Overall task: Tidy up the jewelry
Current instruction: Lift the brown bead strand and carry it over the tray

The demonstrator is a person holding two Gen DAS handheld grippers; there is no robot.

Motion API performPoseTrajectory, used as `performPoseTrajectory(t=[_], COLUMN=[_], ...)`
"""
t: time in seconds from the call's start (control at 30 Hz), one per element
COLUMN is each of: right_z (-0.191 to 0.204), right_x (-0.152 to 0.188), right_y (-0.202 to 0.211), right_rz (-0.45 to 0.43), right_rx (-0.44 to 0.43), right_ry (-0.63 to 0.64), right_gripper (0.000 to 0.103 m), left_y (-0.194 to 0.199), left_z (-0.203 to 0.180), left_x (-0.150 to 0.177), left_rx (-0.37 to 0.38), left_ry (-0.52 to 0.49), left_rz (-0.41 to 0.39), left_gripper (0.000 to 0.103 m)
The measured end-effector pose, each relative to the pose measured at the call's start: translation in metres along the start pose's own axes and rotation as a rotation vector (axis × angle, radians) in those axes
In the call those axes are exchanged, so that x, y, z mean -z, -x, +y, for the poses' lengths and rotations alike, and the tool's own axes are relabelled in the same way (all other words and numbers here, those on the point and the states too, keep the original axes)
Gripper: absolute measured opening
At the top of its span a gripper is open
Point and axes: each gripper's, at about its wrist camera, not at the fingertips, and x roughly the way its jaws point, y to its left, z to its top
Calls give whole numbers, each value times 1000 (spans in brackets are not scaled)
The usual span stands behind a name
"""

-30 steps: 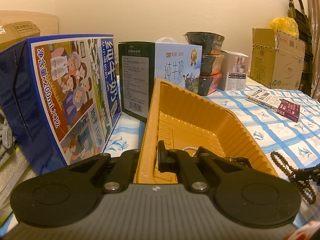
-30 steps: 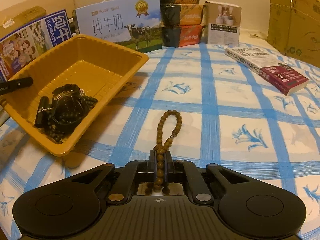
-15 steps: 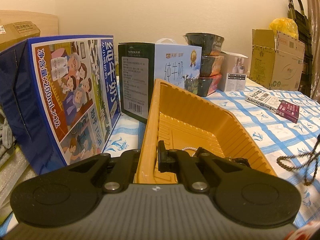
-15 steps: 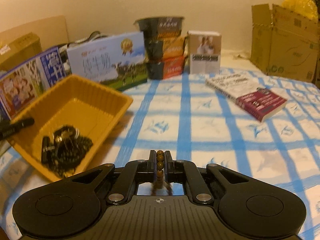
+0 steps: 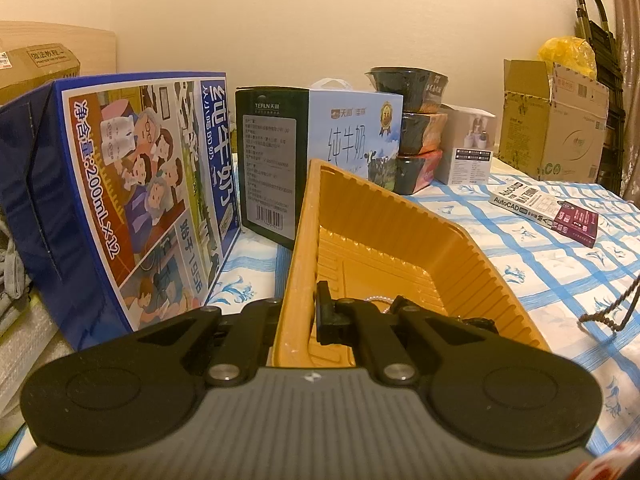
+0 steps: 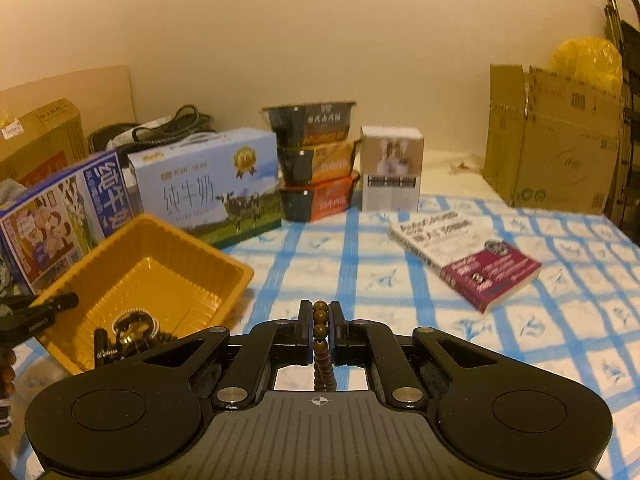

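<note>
**Brown beads pinched aloft, orange tray clamped by its wall**

Left wrist view: the left gripper [image 5: 298, 312] is closed on the near wall of the orange tray [image 5: 400, 224], one finger [image 5: 326, 312] inside, the other outside. A blue milk carton [image 5: 120, 200] stands just left of the tray; a dark-and-white milk box [image 5: 312, 152] and stacked bowls [image 5: 416, 136] crowd behind it. The bead string [image 5: 612, 308] hangs at the right edge above the checked cloth [image 5: 540, 264].

Right wrist view: the right gripper [image 6: 321, 330] is clamped on a brown bead bracelet [image 6: 321, 336], which dangles between the fingers. Dark jewelry [image 6: 132, 332] lies in the tray's [image 6: 168, 240] near corner. A book [image 6: 468, 256] rests to the right, a cardboard box [image 6: 552, 140] beyond.
</note>
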Motion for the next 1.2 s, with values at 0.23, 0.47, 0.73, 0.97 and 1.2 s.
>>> performPoseTrajectory(t=[0.23,0.47,0.73,0.97,1.2], right_z=[-4,3,26,62,113], right_x=[-23,-42,-64,-93,-111], right_y=[19,30,36,28,7], right_rz=[-24,-44,-76,-121,-143], right_rx=[6,-5,-73,-192,-343], right_ry=[20,57,89,79,62], right_gripper=[7,7,7,7,7], left_y=[-1,-1,-1,0,0], left_z=[0,-1,-1,0,2], left_x=[-1,-1,-3,-3,-3], left_rx=[0,1,4,9,15], left_ry=[-2,0,1,10,19], left_rz=[-1,-3,-5,-8,-7], left_gripper=[4,4,4,4,4])
